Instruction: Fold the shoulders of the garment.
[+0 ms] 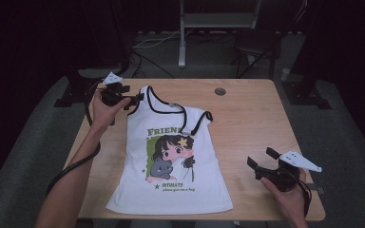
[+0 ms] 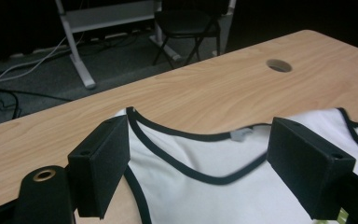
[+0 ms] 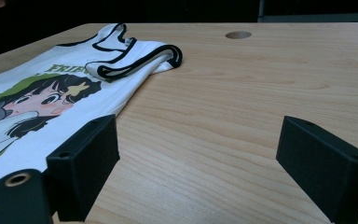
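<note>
The white sleeveless cartoon-print shirt with black trim (image 1: pixel 171 156) is laid flat on the wooden bench (image 1: pixel 247 118). Its shoulder strap is straddled by the left claw (image 1: pixel 135 99), jaws apart. The right claw (image 1: pixel 256 164) is held apart, beside the shirt.

Left gripper (image 1: pixel 134 99): matte black body, grey three-cornered plate on top, thick black cable trailing back along a bare, sleeveless forearm; left hand (image 1: pixel 102 111) ungloved. Right gripper (image 1: pixel 257 167): same black build, larger pale grey triangular plate, black cable looping past the bare right hand (image 1: pixel 285 197). In both gripper views the jaws are blocky black rectangular pads, each with a small round screw hole near the end, and a brass-ringed hole sits in the black housing at lower left.
</note>
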`<state>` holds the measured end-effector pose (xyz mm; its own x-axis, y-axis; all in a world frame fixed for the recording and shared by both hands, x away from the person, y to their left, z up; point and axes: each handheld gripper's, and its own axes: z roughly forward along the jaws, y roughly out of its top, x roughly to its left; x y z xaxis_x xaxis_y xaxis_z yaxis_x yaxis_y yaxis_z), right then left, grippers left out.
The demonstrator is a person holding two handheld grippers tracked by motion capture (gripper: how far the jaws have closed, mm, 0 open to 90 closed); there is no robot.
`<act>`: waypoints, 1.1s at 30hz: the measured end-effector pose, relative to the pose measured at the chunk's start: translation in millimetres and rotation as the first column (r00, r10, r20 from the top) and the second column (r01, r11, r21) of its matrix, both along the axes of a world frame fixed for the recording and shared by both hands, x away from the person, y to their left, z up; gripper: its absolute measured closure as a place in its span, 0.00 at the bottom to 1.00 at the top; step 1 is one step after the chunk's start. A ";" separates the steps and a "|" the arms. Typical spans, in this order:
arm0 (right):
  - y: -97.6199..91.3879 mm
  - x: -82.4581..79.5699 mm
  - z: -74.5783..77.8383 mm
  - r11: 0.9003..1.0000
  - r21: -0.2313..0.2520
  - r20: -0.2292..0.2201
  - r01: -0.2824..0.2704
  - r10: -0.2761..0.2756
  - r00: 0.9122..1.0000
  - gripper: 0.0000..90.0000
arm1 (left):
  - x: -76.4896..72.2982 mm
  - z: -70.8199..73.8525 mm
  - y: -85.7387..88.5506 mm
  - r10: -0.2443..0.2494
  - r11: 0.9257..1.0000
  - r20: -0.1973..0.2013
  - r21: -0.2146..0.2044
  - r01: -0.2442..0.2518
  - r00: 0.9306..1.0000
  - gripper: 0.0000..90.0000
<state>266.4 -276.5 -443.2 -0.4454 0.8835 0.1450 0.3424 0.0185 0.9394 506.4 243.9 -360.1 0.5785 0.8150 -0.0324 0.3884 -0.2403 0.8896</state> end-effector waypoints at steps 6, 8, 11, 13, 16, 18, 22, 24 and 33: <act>0.5 -0.1 0.1 1.000 -0.003 0.001 -0.005 0.005 1.000 0.13 | 29.2 -6.6 -3.1 0.048 0.999 -0.041 -0.010 -0.048 0.998 0.24; 0.5 -0.1 0.1 1.000 -0.004 0.002 -0.006 0.006 1.000 0.13 | 37.9 -10.9 -4.7 0.063 0.998 -0.060 -0.001 -0.063 0.996 0.24; 0.4 -0.1 0.1 1.000 -0.001 0.001 -0.007 0.007 1.000 0.13 | 49.5 -17.9 -4.6 0.075 0.997 -0.086 -0.018 -0.077 0.993 0.24; 0.4 0.1 0.0 1.000 -0.004 0.002 -0.008 0.008 1.000 0.13 | 56.7 -23.0 -4.2 0.093 0.995 -0.101 -0.023 -0.096 0.991 0.24; 0.7 0.1 0.1 1.000 -0.007 0.001 -0.008 0.008 1.000 0.13 | 61.8 -26.0 -4.9 0.106 0.994 -0.114 -0.024 -0.110 0.988 0.24; 0.8 0.2 0.1 1.000 -0.009 0.002 -0.010 0.010 1.000 0.13 | 66.4 -27.6 -5.9 0.116 0.993 -0.121 -0.016 -0.118 0.986 0.24; 0.7 0.3 0.1 1.000 -0.009 0.000 -0.015 0.015 1.000 0.13 | 75.1 -29.4 -4.5 0.141 0.990 -0.138 -0.008 -0.144 0.980 0.24; 1.0 0.2 0.1 1.000 -0.010 0.000 -0.018 0.018 1.000 0.13 | 78.8 -30.3 -5.3 0.149 0.989 -0.145 0.019 -0.148 0.978 0.24; 1.4 0.5 0.2 1.000 -0.015 0.000 -0.023 0.023 1.000 0.13 | 92.4 -42.1 -16.5 0.178 0.984 -0.185 0.067 -0.168 0.967 0.35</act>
<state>266.9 -275.0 -443.0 -0.4654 0.8752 0.1320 0.3416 0.0401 0.9390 598.8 227.4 -402.2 0.4160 0.9055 -0.0840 0.5883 -0.1975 0.7841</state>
